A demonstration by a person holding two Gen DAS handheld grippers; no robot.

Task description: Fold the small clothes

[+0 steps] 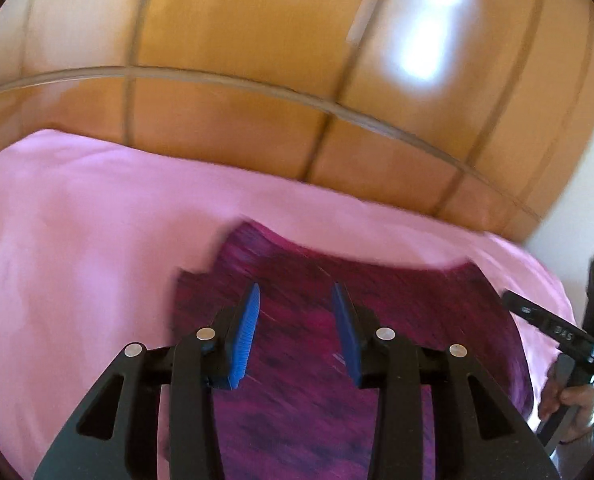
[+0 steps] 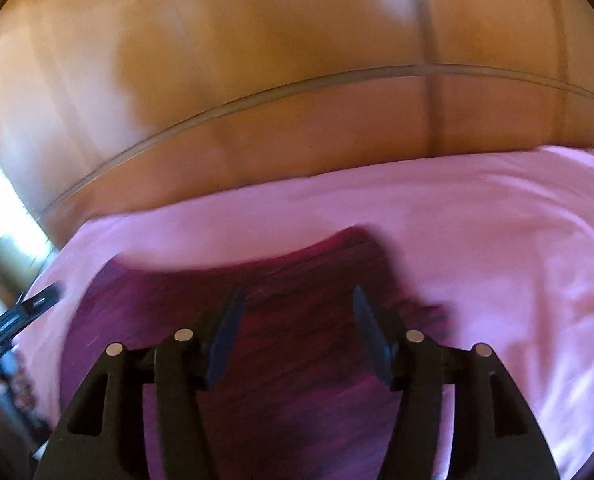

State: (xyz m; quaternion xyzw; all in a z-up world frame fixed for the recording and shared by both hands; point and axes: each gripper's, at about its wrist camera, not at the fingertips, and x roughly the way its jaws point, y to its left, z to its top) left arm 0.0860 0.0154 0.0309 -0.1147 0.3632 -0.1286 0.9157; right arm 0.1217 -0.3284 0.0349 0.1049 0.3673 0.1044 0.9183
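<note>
A small magenta garment (image 1: 329,320) with dark streaks lies flat on a pink bedsheet (image 1: 77,240). My left gripper (image 1: 297,300) hovers above its left part, blue pads apart and nothing between them. In the right wrist view the same garment (image 2: 297,380) spreads under my right gripper (image 2: 299,300), whose pads also stand apart with nothing pinched. The right gripper's black body (image 1: 569,336) and the hand holding it show at the right edge of the left wrist view. Both views are blurred.
Behind the bed rises an orange-brown wooden panelled wall (image 1: 257,80) with dark seams. The left gripper's black frame (image 2: 13,320) shows at the left edge of the right wrist view. Pink sheet (image 2: 517,260) extends to each side of the garment.
</note>
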